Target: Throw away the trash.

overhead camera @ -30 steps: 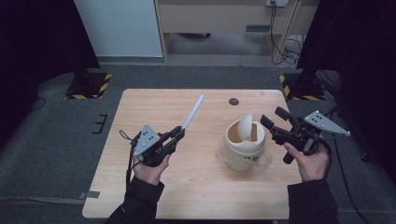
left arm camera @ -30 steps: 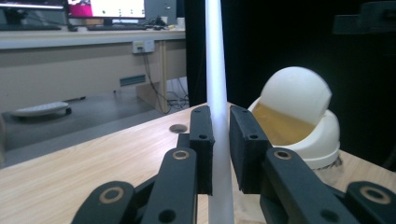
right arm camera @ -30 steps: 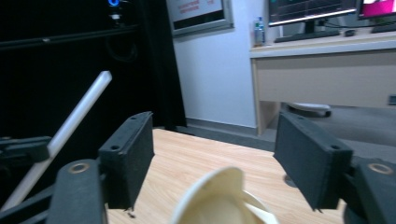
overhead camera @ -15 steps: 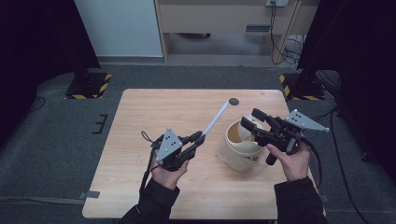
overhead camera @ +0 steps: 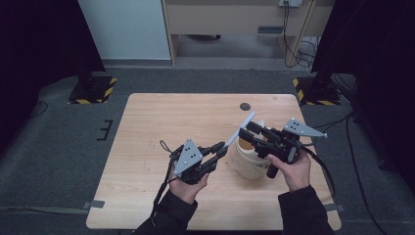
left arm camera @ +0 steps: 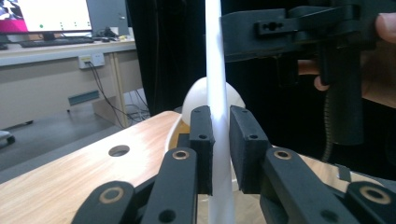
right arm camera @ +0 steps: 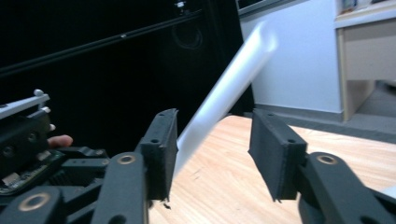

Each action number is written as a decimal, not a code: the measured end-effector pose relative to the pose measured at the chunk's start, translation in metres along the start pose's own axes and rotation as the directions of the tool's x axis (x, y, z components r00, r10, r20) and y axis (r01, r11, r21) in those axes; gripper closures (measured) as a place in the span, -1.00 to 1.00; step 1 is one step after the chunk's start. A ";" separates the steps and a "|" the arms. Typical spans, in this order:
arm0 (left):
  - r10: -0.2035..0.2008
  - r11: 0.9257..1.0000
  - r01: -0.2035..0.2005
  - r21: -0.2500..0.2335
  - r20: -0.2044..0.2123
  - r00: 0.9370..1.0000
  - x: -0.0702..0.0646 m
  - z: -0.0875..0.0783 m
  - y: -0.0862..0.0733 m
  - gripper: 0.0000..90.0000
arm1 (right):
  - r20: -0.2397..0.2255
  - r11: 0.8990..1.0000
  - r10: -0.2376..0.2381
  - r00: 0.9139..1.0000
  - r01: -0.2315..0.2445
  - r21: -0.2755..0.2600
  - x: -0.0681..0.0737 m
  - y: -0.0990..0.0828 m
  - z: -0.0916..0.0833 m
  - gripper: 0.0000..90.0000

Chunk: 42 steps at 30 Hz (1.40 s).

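Observation:
My left gripper (overhead camera: 222, 149) (left arm camera: 222, 116) is shut on a long white rod (overhead camera: 240, 131) (left arm camera: 215, 56), which slants up and to the right over a cream cup (overhead camera: 247, 165). A white rounded piece (left arm camera: 196, 95) stands in that cup behind the rod. My right gripper (overhead camera: 246, 131) (right arm camera: 212, 126) hovers above the cup with the rod's upper part (right arm camera: 224, 98) between its jaws. Its jaws have just been closing. The rod lies close to the left pad (right arm camera: 161, 144), and the right pad (right arm camera: 275, 149) stands apart from it.
The wooden table (overhead camera: 161, 122) has a small round hole (overhead camera: 245, 106) (left arm camera: 118, 150) near its far edge. Dark floor surrounds it, with yellow-black striped stand feet (overhead camera: 93, 90) at the back left and cables (overhead camera: 298, 46) at the back right.
My left gripper has carried the rod to the right, toward the cup. My right gripper has moved left over the cup, its jaws have narrowed, and the rod now passes between them.

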<state>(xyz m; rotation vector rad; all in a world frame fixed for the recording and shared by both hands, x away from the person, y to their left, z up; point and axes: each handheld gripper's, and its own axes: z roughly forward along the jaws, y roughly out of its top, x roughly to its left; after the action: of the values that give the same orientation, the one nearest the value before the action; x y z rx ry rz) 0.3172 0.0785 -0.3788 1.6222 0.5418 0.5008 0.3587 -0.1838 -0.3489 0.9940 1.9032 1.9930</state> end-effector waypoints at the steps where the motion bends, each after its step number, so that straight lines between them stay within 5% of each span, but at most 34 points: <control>1: 0.004 1.000 -0.004 0.004 0.005 1.000 -0.001 0.000 0.000 0.76 | -0.009 1.000 0.007 1.000 -0.007 0.005 0.000 -0.001 0.001 0.26; 8: -0.011 1.000 0.010 0.028 0.012 1.000 0.000 0.000 -0.005 0.65 | -0.075 0.999 0.048 0.996 -0.048 0.008 0.004 -0.003 0.003 0.75; 15: -0.014 0.997 0.017 0.078 -0.028 0.999 0.016 -0.022 -0.014 0.35 | -0.069 1.000 0.019 0.997 -0.018 0.011 0.004 -0.004 0.003 0.78; 18: -0.029 0.991 0.037 0.128 -0.067 0.997 0.030 -0.039 -0.028 0.22 | -0.057 1.000 0.001 0.998 -0.001 -0.002 0.004 -0.002 0.001 0.78; 21: -0.055 0.978 0.078 0.195 -0.120 0.991 0.045 -0.058 -0.046 0.07 | -0.041 1.000 -0.012 0.999 0.011 -0.023 0.002 0.000 -0.002 0.78; 25: -0.116 0.944 0.168 0.284 -0.192 0.974 0.062 -0.079 -0.076 -0.13 | -0.017 0.998 -0.029 0.999 0.028 -0.052 0.000 0.004 -0.005 0.78; 29: -0.145 0.898 0.239 0.370 -0.264 0.953 0.071 -0.087 -0.105 -0.32 | 0.001 0.996 -0.033 0.999 0.033 -0.084 -0.003 0.008 -0.006 0.78; 32: -0.161 0.844 0.287 0.453 -0.297 0.941 0.076 -0.084 -0.122 -0.46 | 0.019 0.994 -0.042 0.999 0.043 -0.100 -0.006 0.012 -0.006 0.78; 34: -0.146 0.794 0.291 0.534 -0.298 0.943 0.078 -0.080 -0.132 -0.51 | 0.040 0.991 -0.063 0.997 0.067 -0.114 -0.007 0.015 -0.006 0.78; 35: -0.138 0.774 0.291 0.562 -0.299 0.944 0.078 -0.077 -0.135 -0.52 | 0.048 0.990 -0.070 0.996 0.076 -0.121 -0.007 0.017 -0.005 0.78; 36: -0.131 0.762 0.284 0.582 -0.291 0.948 0.078 -0.075 -0.139 -0.53 | 0.057 0.988 -0.076 0.995 0.083 -0.129 -0.007 0.019 -0.005 0.78; 37: -0.130 0.754 0.280 0.594 -0.283 0.950 0.078 -0.073 -0.140 -0.53 | 0.065 0.987 -0.078 0.995 0.086 -0.136 -0.007 0.021 -0.004 0.78; 42: -0.132 0.756 0.266 0.598 -0.260 0.957 0.080 -0.068 -0.144 -0.58 | 0.131 0.979 -0.102 0.986 0.123 -0.162 -0.009 0.028 -0.004 0.78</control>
<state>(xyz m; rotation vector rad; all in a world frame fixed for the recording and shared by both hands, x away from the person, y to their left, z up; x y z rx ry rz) 0.3308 0.1951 -0.5131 2.1275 1.1199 0.3356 0.3710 -0.1962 -0.3251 0.9187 1.6572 1.9451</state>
